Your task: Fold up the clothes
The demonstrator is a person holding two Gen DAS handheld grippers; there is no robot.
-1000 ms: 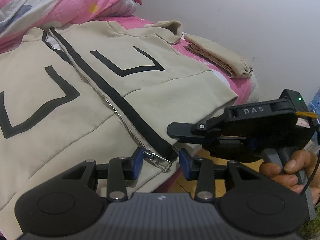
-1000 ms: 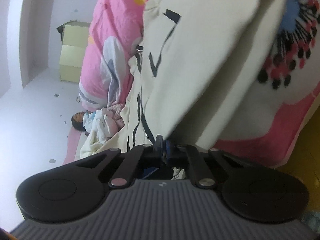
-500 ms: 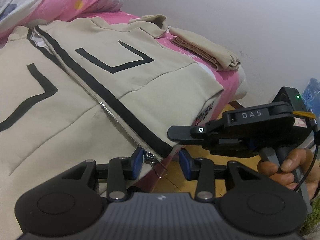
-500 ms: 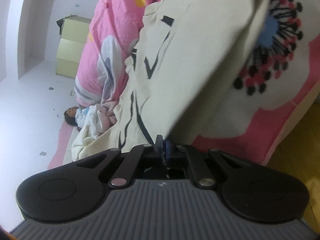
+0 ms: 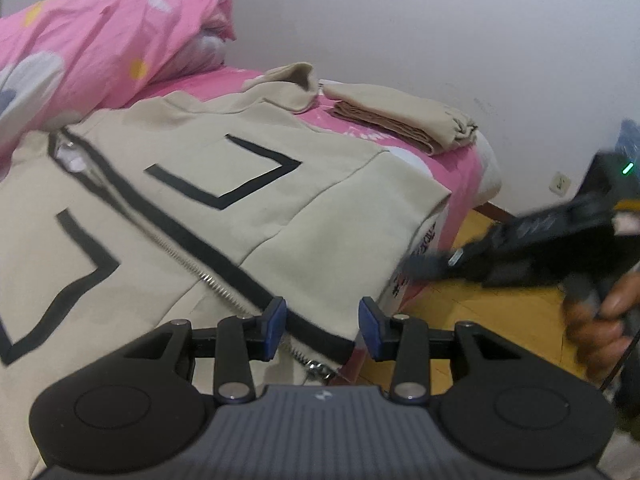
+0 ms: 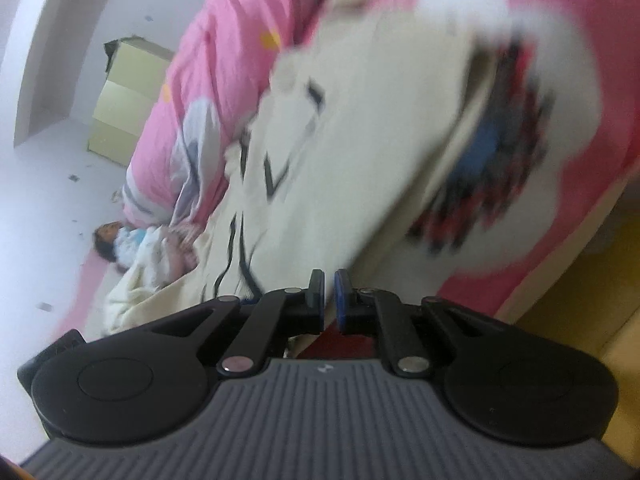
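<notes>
A beige zip jacket (image 5: 224,208) with black lines lies spread on the pink bed. My left gripper (image 5: 323,324) is open and low at the jacket's near hem. The hem corner and the zipper end lie between its blue pads (image 5: 276,320), and the pads do not press on them. My right gripper (image 5: 418,266) appears blurred at the right of the left wrist view, off the hem, with a hand (image 5: 600,320) on its handle. In its own view the right gripper (image 6: 329,300) has its jaws opening to a narrow slit, nothing between them, with the jacket (image 6: 360,140) just ahead.
A folded beige garment (image 5: 400,124) lies at the bed's far corner, and a pink quilt (image 5: 100,40) is bunched behind the jacket. Wooden floor (image 5: 480,312) runs along the bed's edge. A yellow-green box (image 6: 124,116) and a doll (image 6: 116,240) are on the far floor.
The right gripper has drawn away from the jacket's hem to the right, and its pads have parted slightly. The left gripper has rolled, and the hem corner now lies between its fingers.
</notes>
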